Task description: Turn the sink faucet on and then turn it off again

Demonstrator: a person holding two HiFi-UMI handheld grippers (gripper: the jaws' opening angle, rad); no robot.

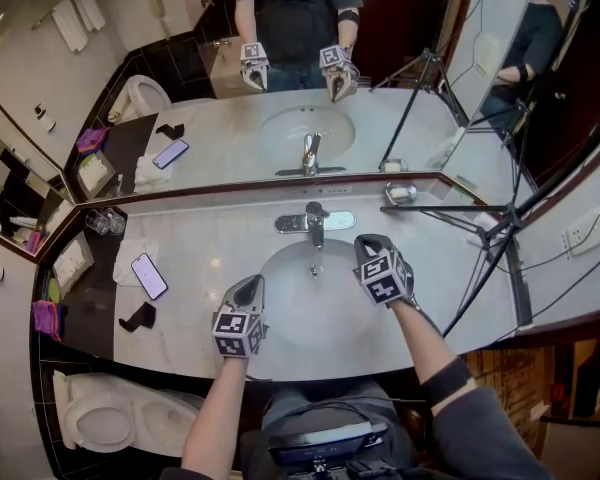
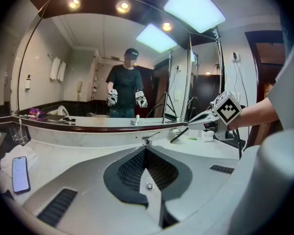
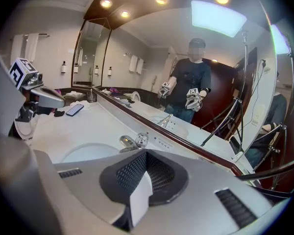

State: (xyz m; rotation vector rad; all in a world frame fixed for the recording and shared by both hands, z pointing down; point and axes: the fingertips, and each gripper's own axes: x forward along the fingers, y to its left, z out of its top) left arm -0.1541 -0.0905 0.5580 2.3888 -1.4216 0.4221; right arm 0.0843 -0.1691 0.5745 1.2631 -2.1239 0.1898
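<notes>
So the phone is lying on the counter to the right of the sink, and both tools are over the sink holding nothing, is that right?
Not quite. The phone lies on the counter to the left of the sink, as the head view shows. The rest holds: the left tool and right tool are over the sink, holding nothing.

Grey left gripper (image 1: 252, 282), right gripper (image 1: 366, 242), 2 marker cubes (image 1: 234, 334)
</notes>
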